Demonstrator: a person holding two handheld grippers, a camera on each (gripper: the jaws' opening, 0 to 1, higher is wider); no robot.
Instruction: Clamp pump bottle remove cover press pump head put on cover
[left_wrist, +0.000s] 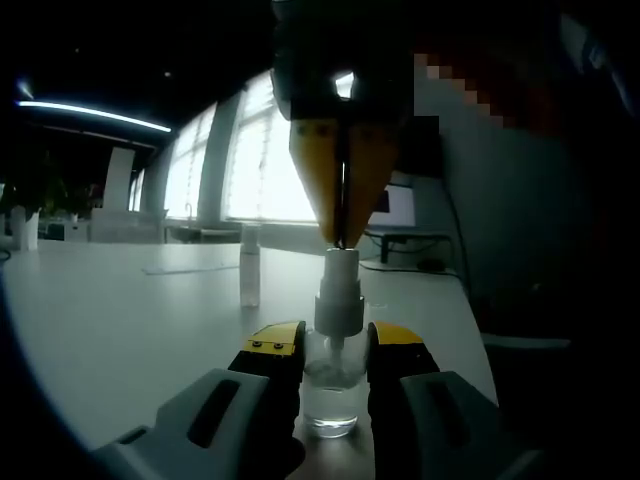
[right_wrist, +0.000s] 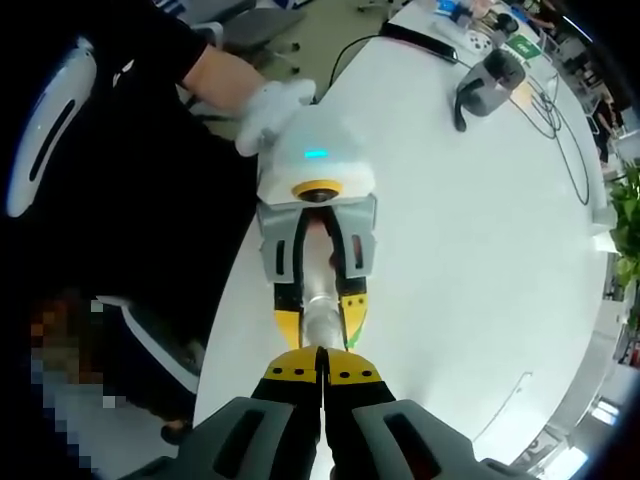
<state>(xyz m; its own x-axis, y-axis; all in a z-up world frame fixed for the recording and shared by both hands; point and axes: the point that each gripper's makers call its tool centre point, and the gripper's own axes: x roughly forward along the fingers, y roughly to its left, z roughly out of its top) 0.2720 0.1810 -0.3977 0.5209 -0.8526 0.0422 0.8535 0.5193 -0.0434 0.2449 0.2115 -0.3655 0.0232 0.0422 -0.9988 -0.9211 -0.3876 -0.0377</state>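
Gripping the small clear plastic pump bottle (left_wrist: 333, 385) between its yellow-tipped jaws, your left gripper (left_wrist: 334, 350) holds it upright on the white surface (left_wrist: 130, 320), close to the surface's near edge. The jaws press on either side of the bottle's body just below the white pump head (left_wrist: 339, 295), and a little clear liquid sits in the bottom of the bottle.

From above, your right gripper (left_wrist: 341, 240) comes straight down onto the pump head with its jaws drawn together, leaving only a thin slit between them; the tips touch the top of the head. In the right gripper view you look down along those narrowed jaws (right_wrist: 322, 378) onto the bottle (right_wrist: 320, 320), which stands between the left gripper's jaws (right_wrist: 322, 300) with your white-gloved hand (right_wrist: 268, 110) behind them.

The bottle's tall clear cover (left_wrist: 250, 265) stands upright on the surface farther back, well apart from the bottle. At the far end of the surface lie a grey headset (right_wrist: 488, 82) and some cables (right_wrist: 560, 130).
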